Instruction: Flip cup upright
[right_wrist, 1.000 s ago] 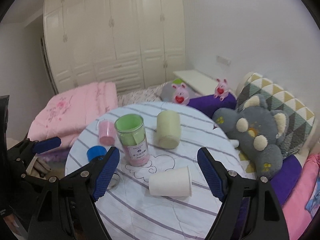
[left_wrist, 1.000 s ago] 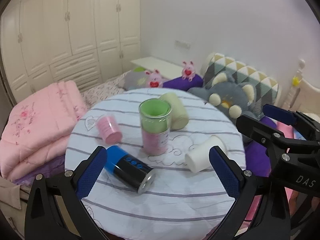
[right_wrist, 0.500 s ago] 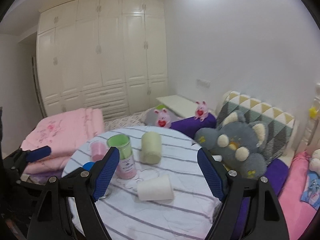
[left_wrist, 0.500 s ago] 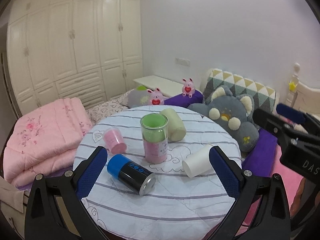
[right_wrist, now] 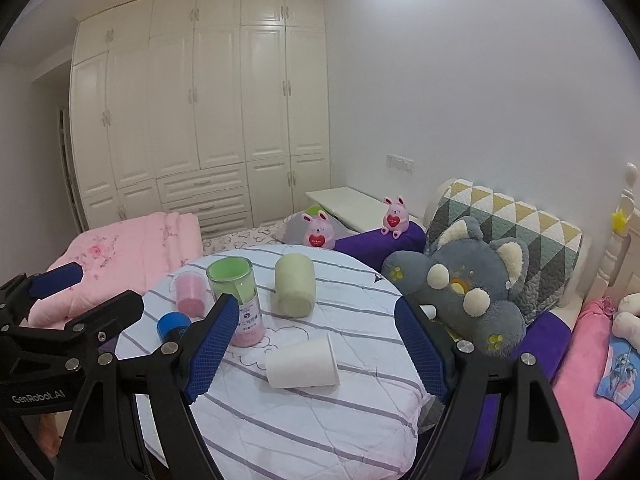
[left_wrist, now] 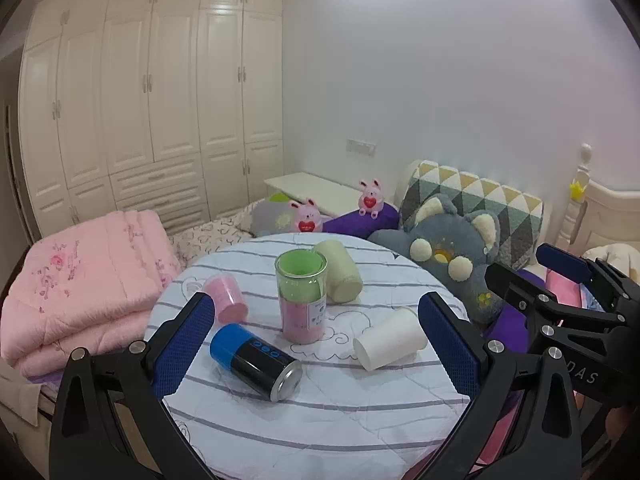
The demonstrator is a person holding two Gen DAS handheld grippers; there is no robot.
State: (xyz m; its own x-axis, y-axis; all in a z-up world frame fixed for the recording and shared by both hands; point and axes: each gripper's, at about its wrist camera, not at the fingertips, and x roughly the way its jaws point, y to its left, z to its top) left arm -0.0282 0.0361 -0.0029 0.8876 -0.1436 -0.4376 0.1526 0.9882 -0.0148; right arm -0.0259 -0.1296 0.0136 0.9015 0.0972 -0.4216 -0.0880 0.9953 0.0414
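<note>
The left tool [left_wrist: 316, 342] is held level and aimed forward, its two blue-padded fingers [left_wrist: 182, 346] spread wide with nothing between them. The right tool [right_wrist: 314, 350] is posed the same way, fingers [right_wrist: 422, 354] wide apart and gripping nothing. The two sit side by side: each camera catches the other tool at its edge, black frame and blue pad in profile.

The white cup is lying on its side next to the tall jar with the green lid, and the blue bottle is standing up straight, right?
Not quite. The white cup is lying on its side near the tall jar, but the blue bottle is lying down too, not standing. The left wrist view shows it flat on the striped tablecloth.
</note>
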